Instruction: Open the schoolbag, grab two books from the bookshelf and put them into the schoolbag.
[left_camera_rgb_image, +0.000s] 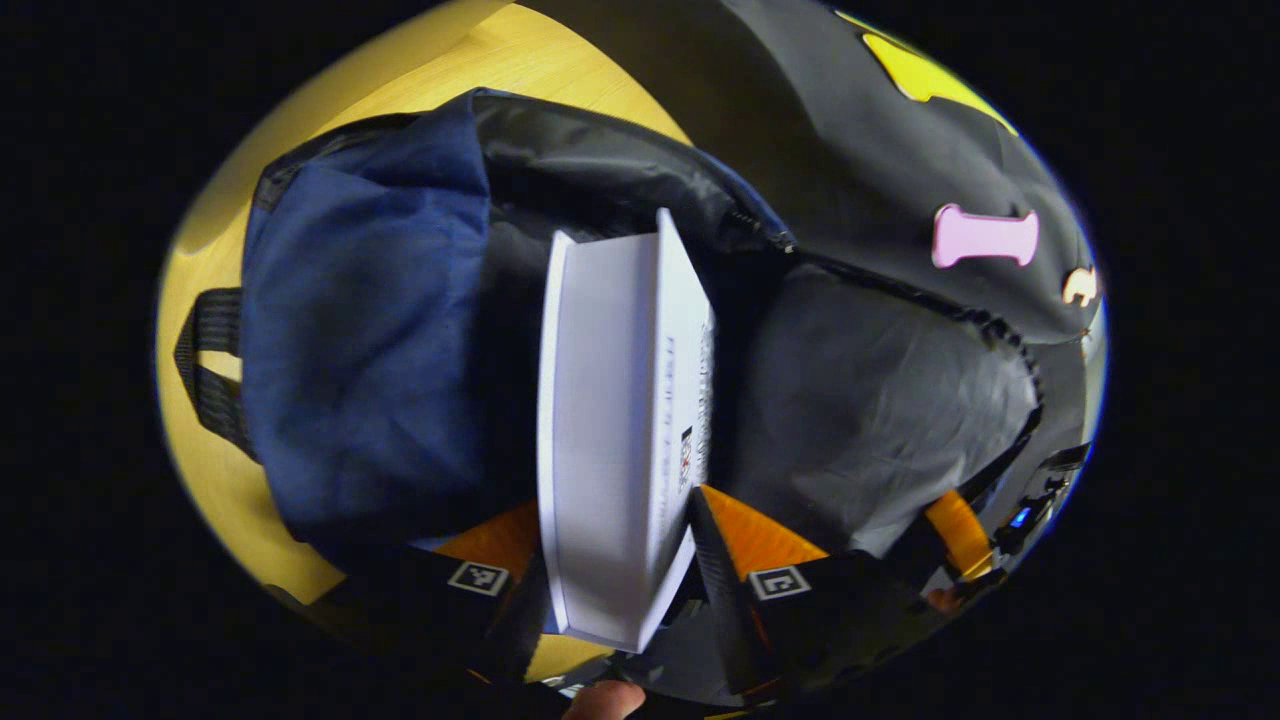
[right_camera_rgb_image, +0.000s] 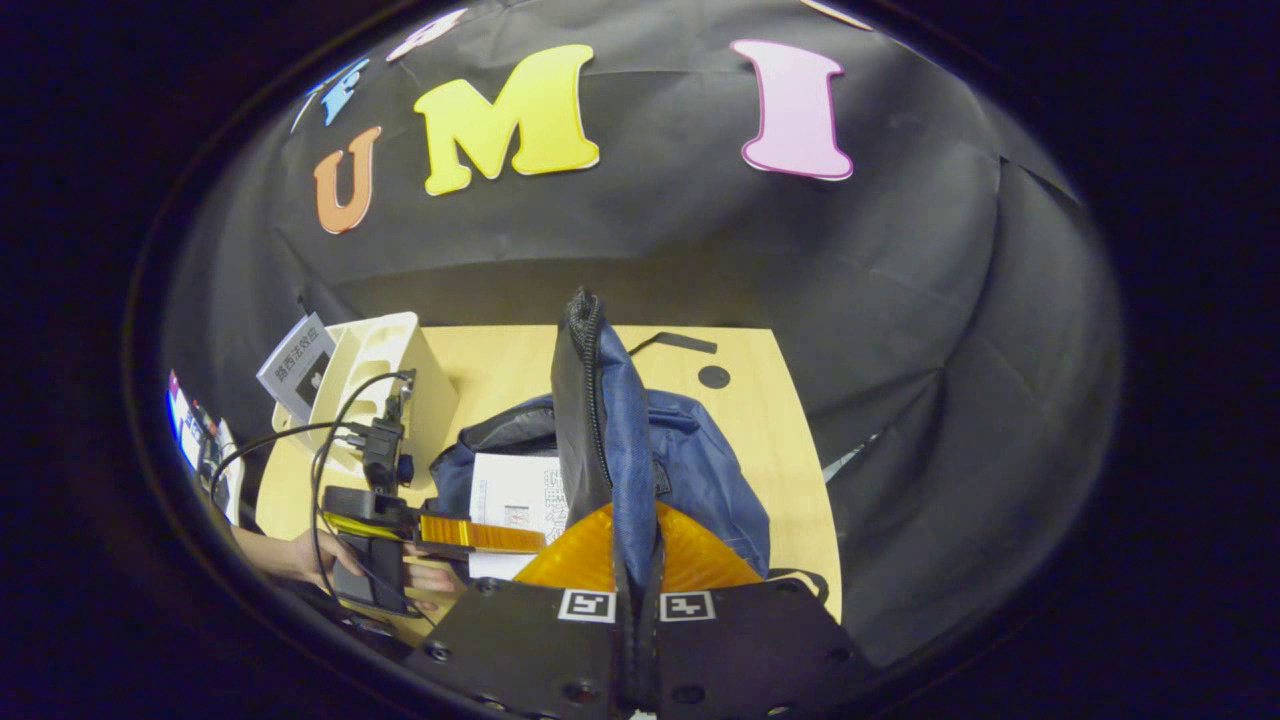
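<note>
Left gripper view: white book (left_camera_rgb_image: 620, 430) clamped between the left tongs (left_camera_rgb_image: 625, 590), both fingers on its lower end, spine side facing the camera. Book's far end is inside the open mouth of the schoolbag (left_camera_rgb_image: 370, 350), between the blue outer fabric on one side and the black lining (left_camera_rgb_image: 880, 400) on the other. Zipper teeth run along the lining's edge. Bag lies on the yellow wooden bench (left_camera_rgb_image: 215, 470); a black strap (left_camera_rgb_image: 205, 370) sticks out at the bag's side. A fingertip shows at the very bottom edge.

Right gripper view gives the wider scene: right tongs (right_camera_rgb_image: 636, 590) closed on the bag's flap (right_camera_rgb_image: 590, 420), both fingers pinching the fabric and holding it upright, zipper edge on top. This flap stands right in front of the camera and hides part of the bag's opening behind it. Beside the flap, the white book (right_camera_rgb_image: 515, 495) shows sitting in the bag's mouth, with the left tongs (right_camera_rgb_image: 480, 537) on it and a hand (right_camera_rgb_image: 320, 555) holding that unit, cables trailing off it.

Further out: cream bookshelf (right_camera_rgb_image: 385, 385) near the bench's edge, just beside the bag, with another book (right_camera_rgb_image: 297, 365) leaning in it, tilted. A black round mark (right_camera_rgb_image: 714, 377) and a thin black strap (right_camera_rgb_image: 675, 343) lie on the bench (right_camera_rgb_image: 790, 480) beyond the bag. Black cloth wall behind.
</note>
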